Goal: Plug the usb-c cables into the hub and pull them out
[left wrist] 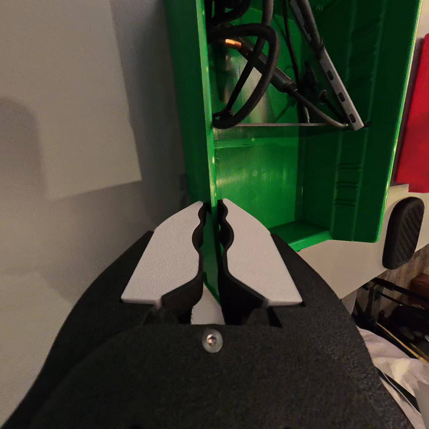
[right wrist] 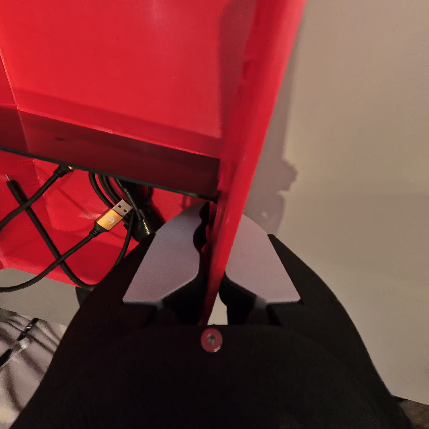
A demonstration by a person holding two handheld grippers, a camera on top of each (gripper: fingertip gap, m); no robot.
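My left gripper (left wrist: 212, 202) is shut on the near side wall of a green bin (left wrist: 278, 176), which looks tilted up. Behind a clear divider (left wrist: 278, 125) the bin holds a grey hub (left wrist: 336, 79) with a row of ports, and coiled black cables (left wrist: 262, 69), one with a copper-coloured plug (left wrist: 233, 43). My right gripper (right wrist: 222, 209) is shut on the side wall of a red bin (right wrist: 139, 69). Below a dark divider (right wrist: 116, 157) lie black cables (right wrist: 58, 253), one with a gold-sleeved USB plug (right wrist: 113, 216), another with a small plug (right wrist: 9, 180).
Both bins are over a white table (left wrist: 58, 116) that also shows in the right wrist view (right wrist: 348, 162). The red bin (left wrist: 415, 116) sits just right of the green one. A black ribbed pad (left wrist: 404, 234) stands off the table's right edge. Clutter lies below it. Some 65 centimetres of space lies between my two pairs of fingers.
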